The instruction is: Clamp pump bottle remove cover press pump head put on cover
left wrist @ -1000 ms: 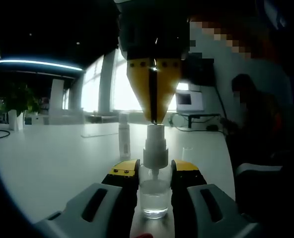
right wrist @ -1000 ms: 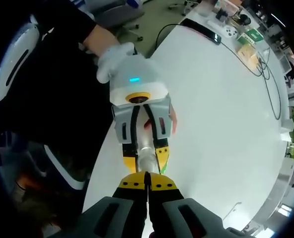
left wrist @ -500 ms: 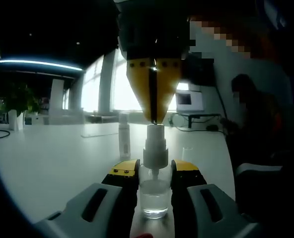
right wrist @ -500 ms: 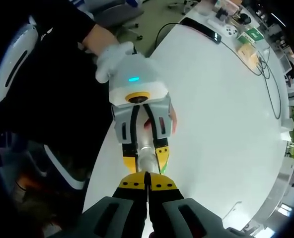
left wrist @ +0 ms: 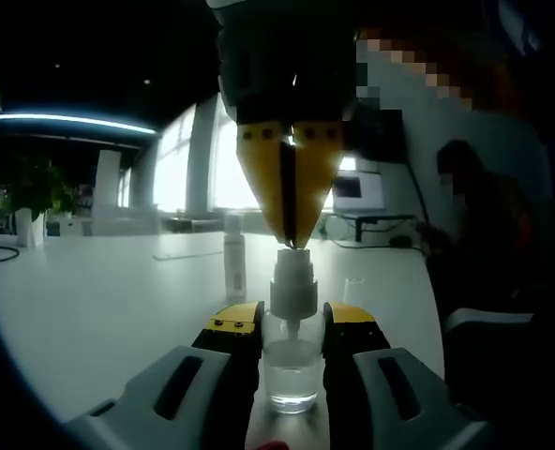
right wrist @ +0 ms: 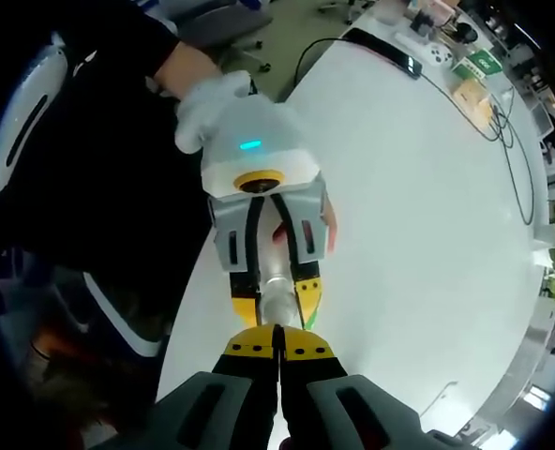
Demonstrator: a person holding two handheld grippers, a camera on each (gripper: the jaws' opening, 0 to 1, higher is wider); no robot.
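Observation:
A clear pump bottle point(left wrist: 292, 373) with a white pump head point(left wrist: 293, 281) stands on the white table point(left wrist: 99, 319). My left gripper point(left wrist: 292, 323) is shut on the bottle's neck, one yellow-tipped jaw on each side. My right gripper point(left wrist: 292, 240) comes down from above with its jaws shut, their tips resting on top of the pump head. In the right gripper view, the right gripper point(right wrist: 277, 349) points straight down at the bottle point(right wrist: 276, 302), held by the left gripper point(right wrist: 268, 234). A small clear cover point(left wrist: 354, 289) stands on the table to the right of the bottle.
Another slim bottle point(left wrist: 234, 258) stands further back on the table. A gloved hand point(right wrist: 207, 98) holds the left gripper at the table's edge point(right wrist: 195, 281). Cables, a phone and boxes point(right wrist: 465, 70) lie at the far end. A monitor point(left wrist: 357, 190) stands behind.
My right gripper has come down a little and its shut tips now bear on the pump head, which sits slightly lower. The left gripper and bottle have not moved.

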